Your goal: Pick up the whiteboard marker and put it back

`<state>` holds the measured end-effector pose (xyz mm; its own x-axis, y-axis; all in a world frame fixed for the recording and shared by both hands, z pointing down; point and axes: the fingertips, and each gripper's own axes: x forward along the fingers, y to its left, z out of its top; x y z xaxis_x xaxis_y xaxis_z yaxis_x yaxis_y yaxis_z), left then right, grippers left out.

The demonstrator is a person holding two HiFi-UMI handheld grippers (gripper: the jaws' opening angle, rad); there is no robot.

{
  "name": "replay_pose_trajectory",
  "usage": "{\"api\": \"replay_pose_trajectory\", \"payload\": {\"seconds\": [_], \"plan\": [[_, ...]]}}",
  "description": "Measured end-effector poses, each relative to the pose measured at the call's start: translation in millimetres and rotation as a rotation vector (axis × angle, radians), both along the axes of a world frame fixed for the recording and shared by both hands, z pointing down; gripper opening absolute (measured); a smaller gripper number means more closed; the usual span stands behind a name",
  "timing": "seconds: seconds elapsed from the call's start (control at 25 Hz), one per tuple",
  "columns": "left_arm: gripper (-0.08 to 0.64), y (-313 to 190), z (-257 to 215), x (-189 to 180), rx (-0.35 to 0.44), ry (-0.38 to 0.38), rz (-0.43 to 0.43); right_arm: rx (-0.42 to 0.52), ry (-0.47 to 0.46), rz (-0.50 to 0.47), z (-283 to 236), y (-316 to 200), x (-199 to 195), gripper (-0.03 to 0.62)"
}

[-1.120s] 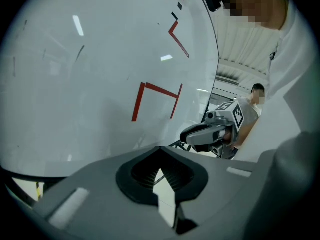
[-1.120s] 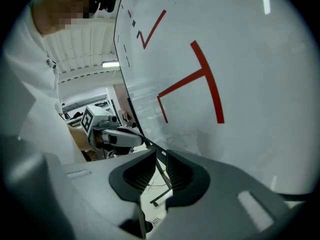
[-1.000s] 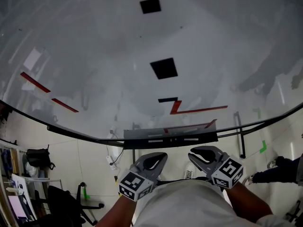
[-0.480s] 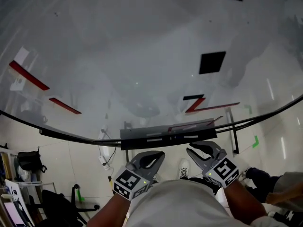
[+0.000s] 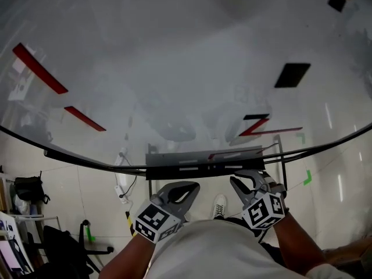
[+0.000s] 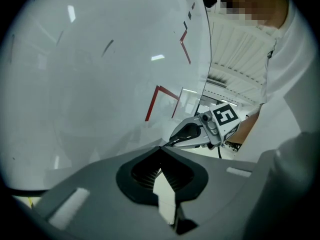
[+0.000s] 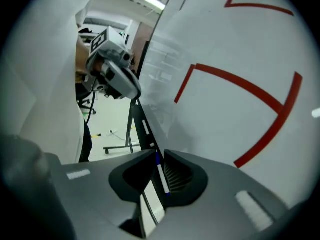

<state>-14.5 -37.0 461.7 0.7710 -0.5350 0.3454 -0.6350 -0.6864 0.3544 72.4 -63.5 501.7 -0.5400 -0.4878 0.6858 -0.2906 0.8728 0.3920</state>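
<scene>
jaws closed on nothing, left gripper (image 5: pixel 193 186) and right gripper (image 5: pixel 234 181) sit just under the tray (image 5: pixel 168 171) at the bottom edge of the whiteboard (image 5: pixel 174 68), whiteboard marker (image 7: pixel 163 176) lying in that tray.

Whiteboard (image 5: pixel 174 68) white, crossed by red strokes (image 5: pixel 39 68) and black squares (image 5: pixel 292 75); its tray (image 5: pixel 203 166) dark grey; whiteboard marker (image 7: pixel 162 176) white, blue-ended; left gripper (image 5: pixel 187 186) and right gripper (image 5: pixel 239 183) grey, their cubes black-and-white chequered; floor (image 5: pixel 81 185) cream with green tape (image 5: pixel 306 177); shirt (image 5: pixel 221 249) white.

Whiteboard marker (image 7: pixel 162 174), slim white barrel, blue cap, showing lengthwise in my right gripper's (image 7: pixel 160 153) narrow jaw gap
</scene>
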Motion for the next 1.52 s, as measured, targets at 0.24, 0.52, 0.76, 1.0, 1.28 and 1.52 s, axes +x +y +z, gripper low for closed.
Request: {"api": "replay_pose_trajectory", "payload": {"seconds": [0.24, 0.52, 0.76, 1.0, 1.28, 1.52], "plan": [[0.017, 1.2, 4.7, -8.3, -0.016, 0.003, -0.029, 0.089, 0.222, -0.12, 20.0, 0.1, -1.3, 0.046], [0.017, 2.4, 3.1, -13.1, -0.022, 0.016, -0.048, 0.088, 0.291, -0.125, 38.3, -7.5, 8.7, 0.046], [0.017, 2.3, 5.7, -11.7, -0.035, 0.023, -0.046, 0.034, 0.296, -0.088, 56.0, -17.1, 13.2, 0.046], [0.017, 2.1, 5.9, -7.9, -0.037, 0.024, -0.035, 0.019, 0.307, -0.072, 63.5, -24.4, 16.2, 0.046], [0.017, 2.4, 9.2, -9.6, -0.045, 0.02, -0.04, -0.009, 0.351, -0.088, 80.0, -29.3, 15.5, 0.046], [0.017, 2.8, 12.2, -11.3, -0.051, 0.015, -0.049, -0.015, 0.388, -0.101, 90.0, -31.8, 12.2, 0.057]]}}
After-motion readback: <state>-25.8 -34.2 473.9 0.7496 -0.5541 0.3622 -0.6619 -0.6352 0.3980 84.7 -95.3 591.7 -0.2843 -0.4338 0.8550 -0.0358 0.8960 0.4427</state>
